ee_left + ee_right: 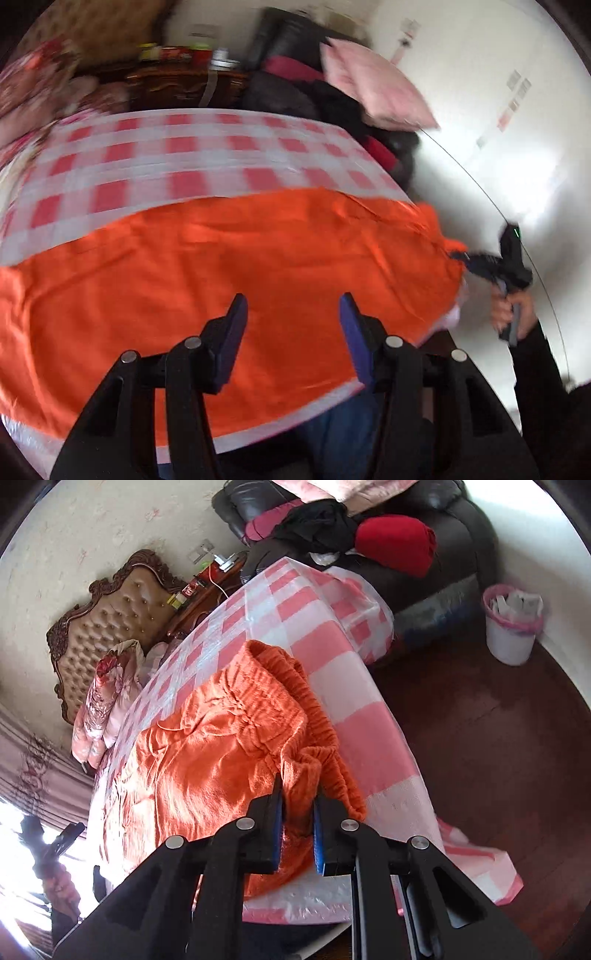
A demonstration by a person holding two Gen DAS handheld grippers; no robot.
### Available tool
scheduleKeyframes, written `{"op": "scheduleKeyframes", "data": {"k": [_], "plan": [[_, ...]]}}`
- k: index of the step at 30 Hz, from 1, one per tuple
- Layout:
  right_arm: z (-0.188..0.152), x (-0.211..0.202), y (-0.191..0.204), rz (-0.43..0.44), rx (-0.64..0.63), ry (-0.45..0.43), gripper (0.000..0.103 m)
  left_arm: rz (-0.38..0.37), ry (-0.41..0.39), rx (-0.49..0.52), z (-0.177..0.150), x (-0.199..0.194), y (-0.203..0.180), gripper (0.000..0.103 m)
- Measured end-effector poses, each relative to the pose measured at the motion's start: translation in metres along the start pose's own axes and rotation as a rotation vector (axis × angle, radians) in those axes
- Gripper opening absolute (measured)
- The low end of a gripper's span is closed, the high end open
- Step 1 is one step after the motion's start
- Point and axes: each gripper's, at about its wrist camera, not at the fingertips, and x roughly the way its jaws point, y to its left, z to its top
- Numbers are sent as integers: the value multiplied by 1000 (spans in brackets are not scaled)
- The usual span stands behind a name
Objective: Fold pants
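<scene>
Orange pants lie spread across a table covered with a pink-and-white checked cloth. My left gripper is open and empty, hovering over the near part of the pants. My right gripper is shut on the pants' gathered elastic waistband at the table's right end. In the left wrist view the right gripper shows at the far right, pinching the fabric edge. The pants look crumpled near the waistband.
A dark sofa piled with a red bundle, black clothes and pink cushions stands behind the table. A white bin with a pink liner sits on the dark wood floor. A padded headboard and bedding lie to the left.
</scene>
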Motion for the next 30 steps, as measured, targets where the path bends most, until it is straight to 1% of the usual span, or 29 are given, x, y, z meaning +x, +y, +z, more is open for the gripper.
{"op": "scheduleKeyframes", "data": {"k": [1, 2, 3, 4, 5, 6, 7, 9, 10, 11, 12, 13, 15, 16, 17, 18, 19, 20, 21, 23, 25, 26, 27, 28, 29, 30], "plan": [[2, -1, 0, 10, -2, -8, 14, -52, 39, 111, 0, 22, -40, 52], [4, -2, 4, 45, -5, -29, 14, -70, 61, 191, -3, 39, -68, 52], [3, -12, 3, 88, -8, -47, 14, -84, 83, 259, -5, 57, -96, 52], [5, -17, 4, 148, -20, -73, 13, -98, 100, 287, -8, 71, -114, 52], [3, -20, 5, 151, -40, -89, 13, -122, 112, 297, -9, 82, -127, 52], [1, -16, 3, 74, -49, -74, 13, -150, 120, 299, -9, 91, -135, 52], [-3, -4, -7, -33, -36, -23, 11, -170, 124, 297, -7, 99, -141, 52], [-8, -6, -18, 18, 15, -31, 11, -176, 98, 268, 10, 114, -142, 52], [-9, -8, -12, -13, -15, -32, 11, -155, 51, 241, 26, 122, -140, 52], [-10, -8, -5, -62, -52, -35, 11, -134, 10, 220, 43, 130, -138, 52], [-10, -7, 0, -93, -69, -39, 11, -128, -9, 208, 61, 144, -140, 52], [-11, -5, 5, -124, -79, -45, 12, -118, 7, 208, 80, 162, -144, 52], [-12, -2, 17, -202, -100, -64, 15, -99, 44, 237, 108, 196, -161, 50], [-12, -1, 18, -223, -102, -70, 15, -90, 88, 271, 119, 220, -172, 50], [-13, 2, 19, -247, -103, -77, 16, -89, 149, 304, 126, 243, -182, 40], [-13, 3, 21, -263, -103, -80, 16, -67, 207, 333, 132, 267, -190, 33], [-14, 4, 21, -275, -106, -81, 16, -24, 235, 365, 137, 286, -197, 30], [-14, 4, 22, -290, -108, -80, 17, -5, 245, 395, 141, 301, -203, 31], [-14, 4, 22, -300, -108, -79, 17, -5, 249, 411, 145, 311, -207, 31], [-13, 4, 24, -322, -111, -82, 17, -10, 254, 425, 156, 320, -213, 32], [-14, 2, 26, -359, -132, -91, 18, -8, 238, 446, 154, 315, -216, 32], [-13, 3, 26, -366, -131, -86, 18, -36, 205, 432, 154, 306, -215, 37], [-12, 3, 25, -363, -121, -82, 18, -82, 166, 406, 152, 293, -212, 43], [-11, 2, 23, -357, -115, -78, 19, -112, 117, 366, 151, 279, -206, 58], [-11, 3, 23, -358, -120, -79, 19, -114, 66, 335, 148, 268, -199, 66], [-11, 3, 22, -357, -120, -80, 20, -106, 23, 323, 144, 260, -195, 66]]}}
